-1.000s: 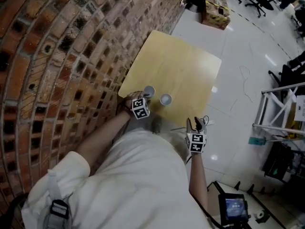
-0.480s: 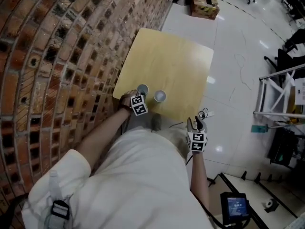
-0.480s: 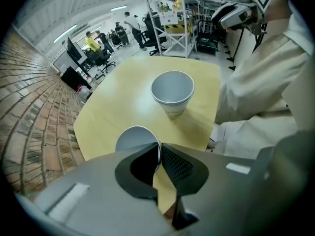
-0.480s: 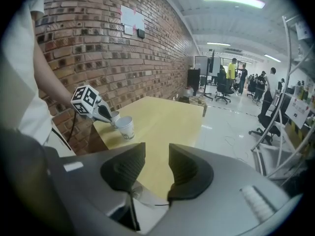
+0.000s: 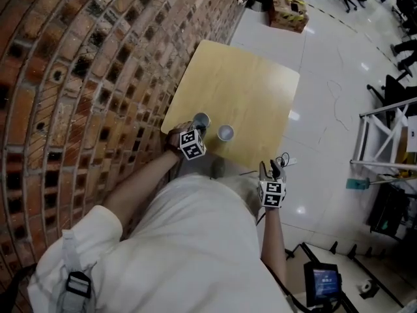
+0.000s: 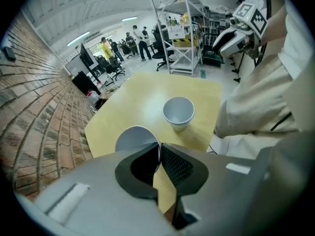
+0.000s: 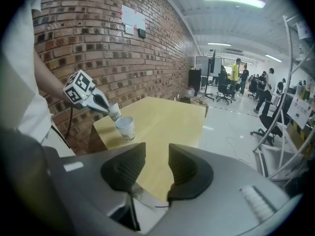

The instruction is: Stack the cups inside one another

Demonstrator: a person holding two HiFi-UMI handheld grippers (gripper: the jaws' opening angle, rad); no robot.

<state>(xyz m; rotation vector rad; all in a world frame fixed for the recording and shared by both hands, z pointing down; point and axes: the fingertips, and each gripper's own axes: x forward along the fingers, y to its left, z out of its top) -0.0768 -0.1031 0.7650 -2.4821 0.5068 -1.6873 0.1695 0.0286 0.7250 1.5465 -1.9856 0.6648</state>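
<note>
Left gripper (image 6: 160, 149) is gripping the left cup (image 6: 132, 137) by its rim. Its jaws have just been closing with the cup wall between them, one pad inside the mouth and one outside. This cup is sitting at the near left corner of the counter (image 5: 251, 87), close to the brick wall (image 5: 98, 77); cannot tell if it is lifting off yet. The right cup (image 6: 178, 113) is standing upright and empty just beside it, not touching, mouth up. Right gripper (image 7: 156, 173) is hanging off the near right edge of the counter, well apart from both cups, jaws partly apart with nothing between them. Task is looking early: nothing is nested, both cups are separate, and only the first grasp is made. Judging from this, what is left is raising the left cup, carrying it over the right cup and lowering it inside, or the reverse.
</note>
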